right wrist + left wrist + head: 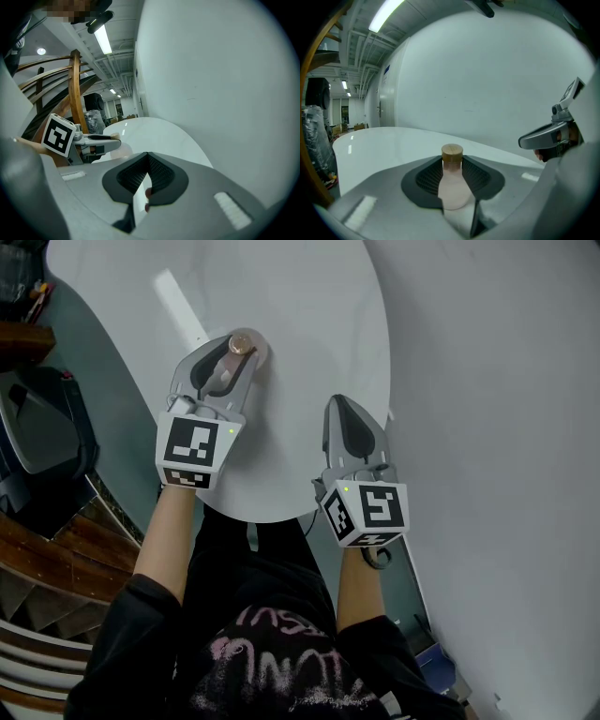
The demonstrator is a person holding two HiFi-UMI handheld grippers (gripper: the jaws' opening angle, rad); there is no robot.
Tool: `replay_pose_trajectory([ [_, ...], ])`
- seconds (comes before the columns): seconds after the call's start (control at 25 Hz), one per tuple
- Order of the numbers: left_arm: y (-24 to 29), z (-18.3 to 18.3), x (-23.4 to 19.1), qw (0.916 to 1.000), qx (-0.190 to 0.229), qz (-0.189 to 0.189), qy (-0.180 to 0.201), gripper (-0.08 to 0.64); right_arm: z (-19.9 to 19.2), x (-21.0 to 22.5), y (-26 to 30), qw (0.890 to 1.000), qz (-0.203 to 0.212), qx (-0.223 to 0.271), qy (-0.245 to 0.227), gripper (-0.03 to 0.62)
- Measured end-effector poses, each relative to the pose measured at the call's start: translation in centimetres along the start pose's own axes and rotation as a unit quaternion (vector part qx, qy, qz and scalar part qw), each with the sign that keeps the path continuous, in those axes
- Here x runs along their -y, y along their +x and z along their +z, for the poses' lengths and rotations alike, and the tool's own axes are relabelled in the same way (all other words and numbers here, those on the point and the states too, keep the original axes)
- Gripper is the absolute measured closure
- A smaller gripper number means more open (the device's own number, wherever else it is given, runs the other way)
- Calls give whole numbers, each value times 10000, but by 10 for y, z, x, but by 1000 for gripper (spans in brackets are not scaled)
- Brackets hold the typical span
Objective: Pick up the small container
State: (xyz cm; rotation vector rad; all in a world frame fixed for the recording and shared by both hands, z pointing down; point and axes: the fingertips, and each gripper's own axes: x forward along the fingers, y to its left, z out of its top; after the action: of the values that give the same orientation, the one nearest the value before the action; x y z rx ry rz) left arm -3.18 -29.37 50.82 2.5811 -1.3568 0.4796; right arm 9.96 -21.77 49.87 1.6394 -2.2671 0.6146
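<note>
Head view: from above, steeply down onto white tabletop [281, 296], left tongs [234, 357] and right tongs [339, 404] close below. Both gripper views: low, close, along own jaws across tabletop toward white wall [487, 70], other tongs at frame edge. Shared by all three: tabletop.

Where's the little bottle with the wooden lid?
The little bottle is pinched in the jaws of the left gripper, over the round white table at the head view's left, beside the shut, empty right gripper.

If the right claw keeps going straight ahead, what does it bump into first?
Probably nothing: the right claw points over bare white round table; the pink wooden-capped bottle sits off to its left.
</note>
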Motion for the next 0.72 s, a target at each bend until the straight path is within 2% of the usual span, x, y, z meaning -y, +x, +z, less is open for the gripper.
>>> replay_pose_trajectory([
  [0.72,4,1,-3,9999,143,29,-15,436,-7,6,0,10000,-69,-58,-10,571],
])
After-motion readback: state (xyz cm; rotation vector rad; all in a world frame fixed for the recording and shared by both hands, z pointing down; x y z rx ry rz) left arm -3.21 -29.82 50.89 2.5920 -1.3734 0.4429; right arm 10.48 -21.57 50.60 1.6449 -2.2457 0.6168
